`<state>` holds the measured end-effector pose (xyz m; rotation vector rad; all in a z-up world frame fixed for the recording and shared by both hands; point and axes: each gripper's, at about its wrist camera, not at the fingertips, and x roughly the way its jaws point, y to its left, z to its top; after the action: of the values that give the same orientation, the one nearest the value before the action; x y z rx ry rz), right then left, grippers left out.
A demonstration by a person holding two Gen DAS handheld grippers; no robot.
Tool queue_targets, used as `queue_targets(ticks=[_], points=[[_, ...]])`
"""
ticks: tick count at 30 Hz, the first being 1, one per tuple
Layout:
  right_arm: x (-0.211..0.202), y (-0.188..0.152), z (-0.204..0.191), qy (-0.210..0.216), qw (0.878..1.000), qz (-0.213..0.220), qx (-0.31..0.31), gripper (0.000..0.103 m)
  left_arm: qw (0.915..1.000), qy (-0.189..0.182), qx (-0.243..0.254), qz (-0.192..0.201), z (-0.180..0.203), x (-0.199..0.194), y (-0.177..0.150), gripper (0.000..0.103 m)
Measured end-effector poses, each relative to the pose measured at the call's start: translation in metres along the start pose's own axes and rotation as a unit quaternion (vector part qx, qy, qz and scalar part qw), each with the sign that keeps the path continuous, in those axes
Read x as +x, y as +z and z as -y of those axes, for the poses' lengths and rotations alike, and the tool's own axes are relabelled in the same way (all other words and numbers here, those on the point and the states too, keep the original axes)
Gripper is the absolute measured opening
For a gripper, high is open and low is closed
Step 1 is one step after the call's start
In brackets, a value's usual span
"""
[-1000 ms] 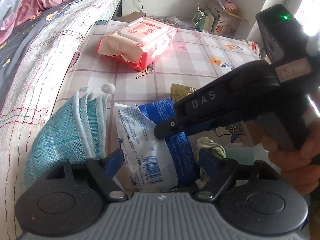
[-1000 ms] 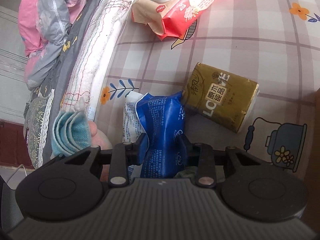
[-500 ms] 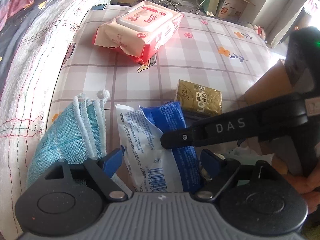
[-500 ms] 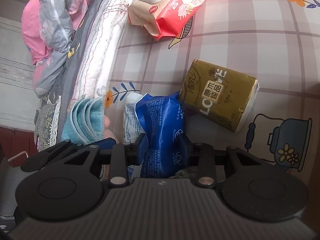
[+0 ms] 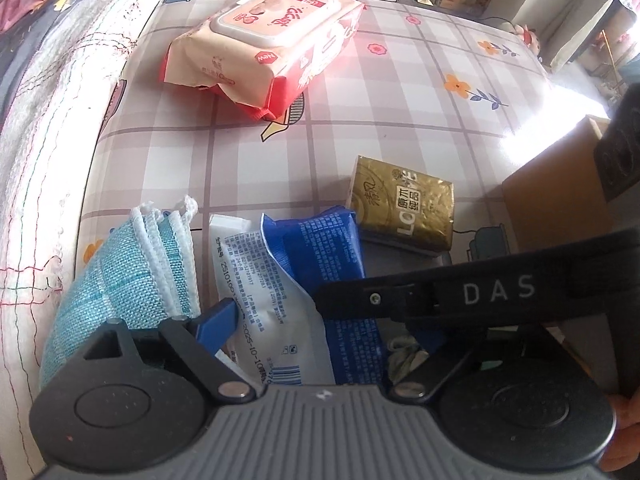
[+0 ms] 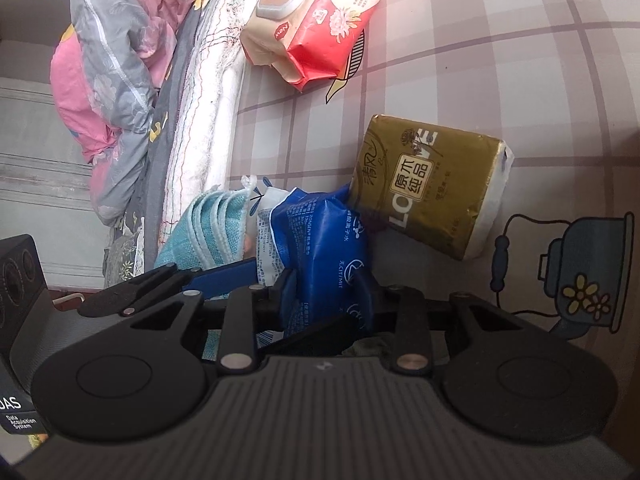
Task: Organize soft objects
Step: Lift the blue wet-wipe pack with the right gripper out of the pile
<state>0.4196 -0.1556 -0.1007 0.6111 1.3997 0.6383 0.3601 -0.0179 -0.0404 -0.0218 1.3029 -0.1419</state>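
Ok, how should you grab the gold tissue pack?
Grip the gold tissue pack across its two long sides, coming from above. It lies flat on the checked tablecloth, label up. Its right side is clear; its near-left corner sits against the blue wipes pack, so pinch toward the far, white-ended half.

Lilac-and-white checks on the tablecloth [image 5: 400, 92], dotted with orange flowers and a blue kettle print at 3 o'clock. Red and cream on the wipes pack [image 5: 264, 44] at 12 o'clock, shiny gold on the tissue pack [image 5: 404, 204], blue and white on the pouch [image 5: 316, 256]. Teal weave with white edging on the cloth [image 5: 132, 276] at 9 o'clock, pink and grey florals on the bedding [image 6: 108, 68].
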Motion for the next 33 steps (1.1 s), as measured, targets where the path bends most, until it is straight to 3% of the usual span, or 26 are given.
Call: queue_targets(ticks=[4,9,13,17,23,33], points=[[-0.005,-0.003,-0.006,0.006,1.0,0.008,-0.014,0.024,0.9999,-0.007,0.001,0.014,-0.005,-0.01,-0.008,0.09],[-0.017,-0.007,-0.025,0.002,0.999,0.025,-0.046,0.019,0.9986,-0.041,-0.004,0.032,-0.015,-0.027,-0.024,0.089],[-0.03,-0.009,-0.037,0.017,0.998,0.037,-0.056,0.0,0.9943,-0.09,-0.005,0.058,-0.02,-0.038,-0.039,0.087],[-0.04,-0.012,-0.05,-0.01,0.996,0.051,-0.075,0.0,0.9927,-0.092,-0.002,0.078,-0.019,-0.043,-0.049,0.086],[-0.046,-0.02,-0.041,-0.032,0.997,0.054,-0.052,0.003,0.994,-0.054,0.021,0.093,-0.02,-0.049,-0.073,0.082],[-0.053,-0.041,-0.047,-0.032,0.996,0.048,-0.062,0.011,0.985,-0.102,-0.023,0.137,-0.057,-0.086,-0.147,0.081]])
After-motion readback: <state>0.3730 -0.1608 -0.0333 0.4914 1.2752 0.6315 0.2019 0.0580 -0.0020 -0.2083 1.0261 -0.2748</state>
